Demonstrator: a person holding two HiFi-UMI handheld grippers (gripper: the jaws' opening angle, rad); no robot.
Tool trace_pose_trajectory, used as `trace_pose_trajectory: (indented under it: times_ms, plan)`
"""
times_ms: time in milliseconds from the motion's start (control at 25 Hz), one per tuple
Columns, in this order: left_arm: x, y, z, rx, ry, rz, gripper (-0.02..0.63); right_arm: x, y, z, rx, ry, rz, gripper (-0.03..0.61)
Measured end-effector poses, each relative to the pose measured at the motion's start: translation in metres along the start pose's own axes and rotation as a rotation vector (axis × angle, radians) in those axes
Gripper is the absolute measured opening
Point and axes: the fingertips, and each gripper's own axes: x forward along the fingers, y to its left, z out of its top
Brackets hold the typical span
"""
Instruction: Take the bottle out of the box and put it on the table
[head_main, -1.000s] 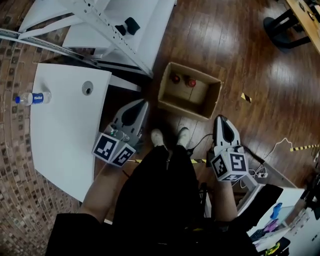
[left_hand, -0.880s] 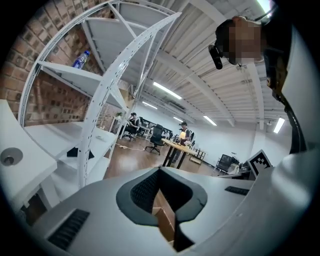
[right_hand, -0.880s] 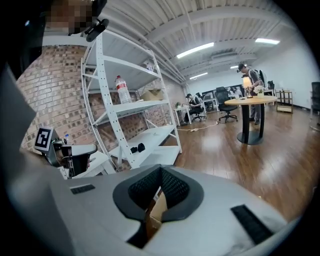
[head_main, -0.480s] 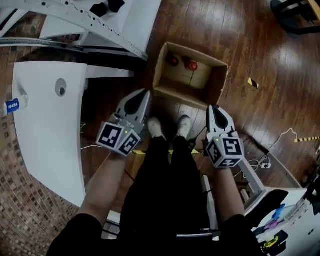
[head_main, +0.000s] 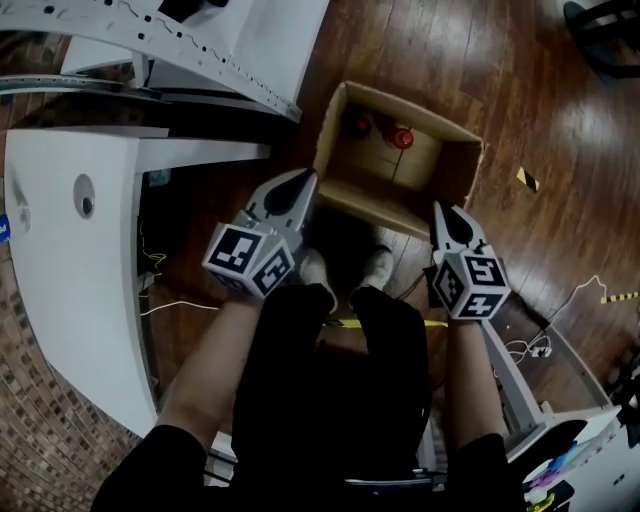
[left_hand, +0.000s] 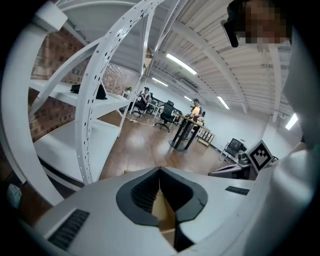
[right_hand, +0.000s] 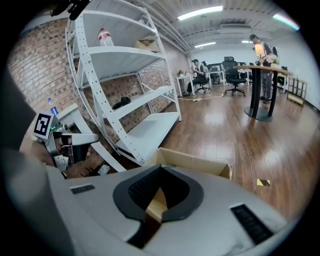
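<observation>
In the head view, the left gripper (head_main: 303, 180) and right gripper (head_main: 444, 208) had dropped to the near rim of the box (head_main: 375, 200), upper centre. Two red-capped bottles (head_main: 402, 137) sat untouched by its far wall. The left gripper view showed jaws clenched on nothing. The right gripper view showed the same, with cardboard just ahead, so the reach in looked about to begin.

The left gripper (left_hand: 160, 171) holds its jaws tip to tip (brown cardboard (left_hand: 163, 214) shows through their hollow); white shelving (left_hand: 95, 95) rises at left.
</observation>
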Motion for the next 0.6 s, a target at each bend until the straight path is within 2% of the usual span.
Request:
trace_pose_trajectory:
  times_ms: [160,320,400,480,600]
  plan:
    - [0.045,0.036,-0.032,0.024,-0.073,-0.004,0.006,0.065,-0.039,-0.021,-0.063,-0.052,-0.015,0.003]
    - [0.095,0.069,-0.077,0.070,-0.110,0.004,0.006,0.135,-0.075,-0.048,-0.141,-0.080,-0.035,0.003]
    - [0.115,0.074,-0.097,0.078,-0.130,-0.028,0.006,0.161,-0.086,-0.055,-0.205,-0.097,-0.028,0.002]
    - [0.135,0.072,-0.109,0.127,-0.156,-0.081,0.006,0.183,-0.096,-0.053,-0.268,-0.130,-0.023,0.002]
    - [0.161,0.074,-0.122,0.151,-0.192,-0.136,0.006,0.204,-0.115,-0.049,-0.296,-0.175,-0.033,0.003]
